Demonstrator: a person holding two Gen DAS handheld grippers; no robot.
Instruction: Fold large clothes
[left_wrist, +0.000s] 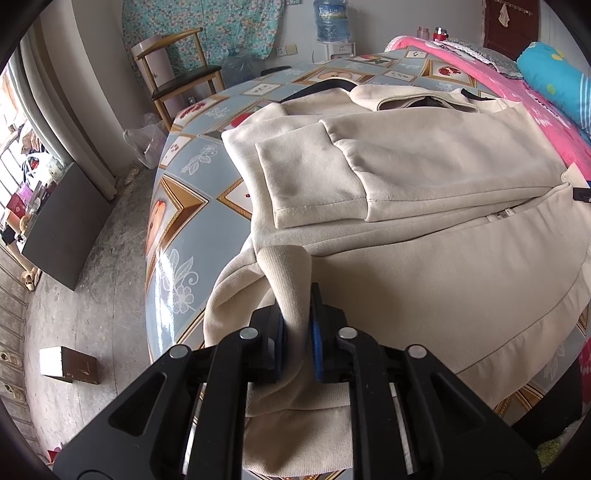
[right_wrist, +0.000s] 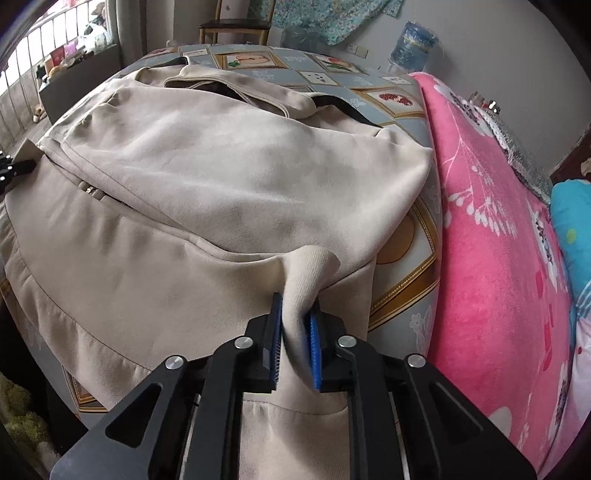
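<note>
Bench (left_wrist: 192, 206), round-looking through the lens, covered with a glossy grey-blue cloth printed with gold-framed fruit and white flowers.

Blanket (right_wrist: 491, 258), pink with white flowers, lying along the bench's right edge; a blue cushion (right_wrist: 570, 206) beyond it.

Jacket (left_wrist: 424, 177), beige, zip-fronted, spread across most of the bench top with its collar toward the far edge. One sleeve is folded in over the chest, cuff (left_wrist: 317, 218) pointing to the near-left. The hem hangs over the near edge. The zip (right_wrist: 90, 190) runs across the middle, partly open near the top.

Chair (left_wrist: 173, 74), wooden with a dark seat, on the floor past the far-left edge of the bench.

Water bottle (left_wrist: 332, 20), blue, on a white dispenser by the far wall.

Box (left_wrist: 70, 363), dark with a pale end, on the concrete floor left of the bench.

Left claw (left_wrist: 297, 325), black with blue pads, clamped on a bunched ridge of the jacket's ribbed hem at the near-left edge of the bench; cloth rises between the pads in a tight fold.

Right claw (right_wrist: 295, 325), same make, pressed together on a pinch of hem at the near-right edge, fabric drawn up into a peak between the pads.
</note>
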